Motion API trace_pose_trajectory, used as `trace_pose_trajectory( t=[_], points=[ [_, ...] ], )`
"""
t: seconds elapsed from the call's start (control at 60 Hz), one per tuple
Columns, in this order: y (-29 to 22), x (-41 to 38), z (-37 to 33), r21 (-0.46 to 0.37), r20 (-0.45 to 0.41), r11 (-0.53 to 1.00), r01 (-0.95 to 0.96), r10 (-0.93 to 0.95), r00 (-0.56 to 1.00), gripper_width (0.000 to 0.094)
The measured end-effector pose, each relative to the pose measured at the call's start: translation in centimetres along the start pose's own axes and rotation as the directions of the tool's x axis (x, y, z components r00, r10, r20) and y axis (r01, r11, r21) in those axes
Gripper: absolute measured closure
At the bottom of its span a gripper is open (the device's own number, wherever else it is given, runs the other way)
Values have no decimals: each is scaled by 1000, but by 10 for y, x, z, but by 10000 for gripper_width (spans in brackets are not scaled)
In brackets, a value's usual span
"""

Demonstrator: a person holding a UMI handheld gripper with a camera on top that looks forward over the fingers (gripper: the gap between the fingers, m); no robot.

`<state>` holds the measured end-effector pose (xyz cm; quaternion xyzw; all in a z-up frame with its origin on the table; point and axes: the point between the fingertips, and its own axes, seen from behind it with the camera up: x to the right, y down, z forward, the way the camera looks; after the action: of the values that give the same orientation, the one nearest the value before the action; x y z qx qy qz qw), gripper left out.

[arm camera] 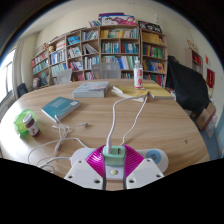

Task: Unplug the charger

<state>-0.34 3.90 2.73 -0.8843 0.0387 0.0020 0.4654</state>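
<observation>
A small pale-green and white charger stands between my fingers, on the round wooden table. Its white cable runs away from it across the table towards the far side. A second white cable trails off to the left. My gripper has white fingers with magenta pads, and both pads press against the sides of the charger. What the charger is plugged into is hidden beneath it and between the fingers.
On the table are a teal book, a stack of books, a green-lidded jar, a pink bottle and a yellow pad. A dark chair stands at the right. Bookshelves line the back wall.
</observation>
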Motion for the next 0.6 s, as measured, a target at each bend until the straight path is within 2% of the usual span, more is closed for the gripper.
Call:
trace_pose_trajectory(
  t=[0.05,0.067,0.15,0.2,0.25,0.333,0.433,0.483,0.55,0.6],
  points=[
    [-1,-1,-2,-23,13,1000,-5,5,1000,725],
    [-8,-2,-6,-8,20,1000,-19,19,1000,725],
    [-90,9,-43,173,8,984,-32,31,999,725],
    [-142,8,-71,277,33,961,-9,0,999,724],
    [-182,18,-98,328,33,945,0,-11,999,727],
    [-207,46,-114,362,-6,932,20,-19,1000,726],
    [-195,86,-121,315,-43,949,17,-3,999,727],
    [-168,109,-113,272,-71,961,38,-19,997,732],
    [-123,139,-102,175,-111,984,44,-25,993,732],
    [-79,162,-98,57,-136,998,28,-20,990,732]
  ],
)
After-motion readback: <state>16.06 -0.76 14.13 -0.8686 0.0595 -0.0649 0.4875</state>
